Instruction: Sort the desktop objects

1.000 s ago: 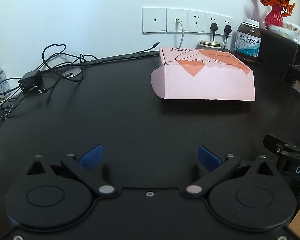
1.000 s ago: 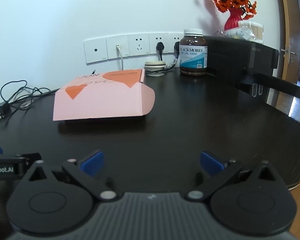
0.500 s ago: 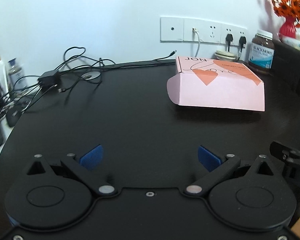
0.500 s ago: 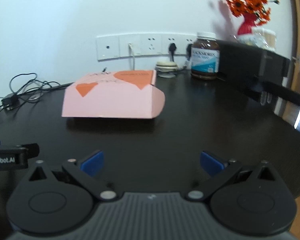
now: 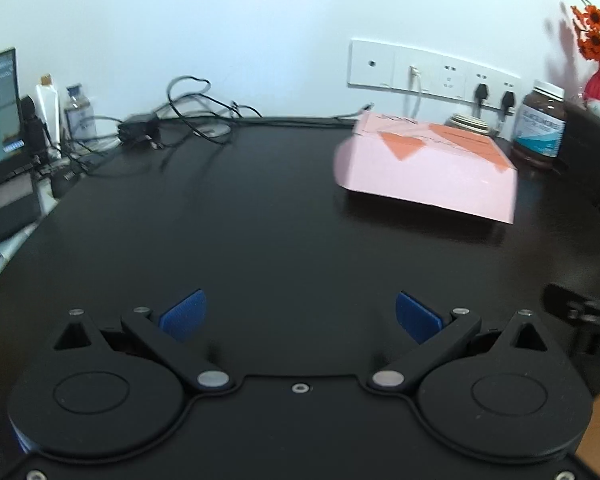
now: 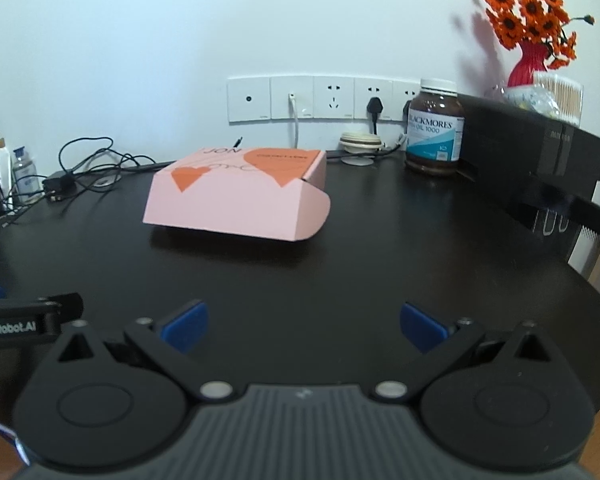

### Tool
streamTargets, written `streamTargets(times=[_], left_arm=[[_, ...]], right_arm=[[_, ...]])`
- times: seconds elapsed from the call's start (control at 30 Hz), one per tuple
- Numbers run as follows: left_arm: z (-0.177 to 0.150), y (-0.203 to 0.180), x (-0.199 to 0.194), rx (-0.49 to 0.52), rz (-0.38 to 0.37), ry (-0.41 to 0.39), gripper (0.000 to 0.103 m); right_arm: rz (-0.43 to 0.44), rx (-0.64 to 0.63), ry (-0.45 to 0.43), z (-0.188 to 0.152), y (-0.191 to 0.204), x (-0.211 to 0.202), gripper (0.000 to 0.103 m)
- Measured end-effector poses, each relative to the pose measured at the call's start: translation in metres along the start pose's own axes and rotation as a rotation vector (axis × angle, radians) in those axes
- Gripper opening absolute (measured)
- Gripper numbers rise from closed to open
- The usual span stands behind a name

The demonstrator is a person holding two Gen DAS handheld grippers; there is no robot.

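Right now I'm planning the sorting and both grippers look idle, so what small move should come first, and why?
Probably bring the right gripper forward toward the pink box. Both it and the left gripper are open and hold nothing, well short of the box. The box lies alone mid-desk, nearly straight ahead in the right view but off to the right in the left view.

A: Left gripper status?
B: Jaws spread wide, nothing between them, above black table.
A: Pink box?
B: Far right, near brown jar
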State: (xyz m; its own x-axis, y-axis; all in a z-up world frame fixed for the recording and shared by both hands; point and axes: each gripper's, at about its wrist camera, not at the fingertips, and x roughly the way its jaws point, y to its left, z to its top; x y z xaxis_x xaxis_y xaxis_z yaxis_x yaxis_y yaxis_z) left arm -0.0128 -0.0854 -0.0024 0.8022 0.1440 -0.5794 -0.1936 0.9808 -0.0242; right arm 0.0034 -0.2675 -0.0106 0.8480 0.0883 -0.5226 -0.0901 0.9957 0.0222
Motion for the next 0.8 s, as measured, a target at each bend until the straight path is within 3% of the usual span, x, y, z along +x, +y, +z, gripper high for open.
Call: streamTargets(times=[0.1,0.3,0.8], left_arm=[[-0.006,-0.012,-0.005,0.004,-0.035,0.007,0.103],[-0.012,-0.035,-0.006,0.055,-0.034,0.010,0.103],[-0.025,-0.034,-0.009,0.041,-0.031,0.041,0.103]], right_arm=[[-0.004,-0.001,-0.007,-0.004,-0.008,-0.005,0.102],[-0.017,-0.016,-0.011,-0.008,-0.025,-0.013,0.102],[0.006,-0.046,0.013,-0.017,-0.029,-0.015,0.102]])
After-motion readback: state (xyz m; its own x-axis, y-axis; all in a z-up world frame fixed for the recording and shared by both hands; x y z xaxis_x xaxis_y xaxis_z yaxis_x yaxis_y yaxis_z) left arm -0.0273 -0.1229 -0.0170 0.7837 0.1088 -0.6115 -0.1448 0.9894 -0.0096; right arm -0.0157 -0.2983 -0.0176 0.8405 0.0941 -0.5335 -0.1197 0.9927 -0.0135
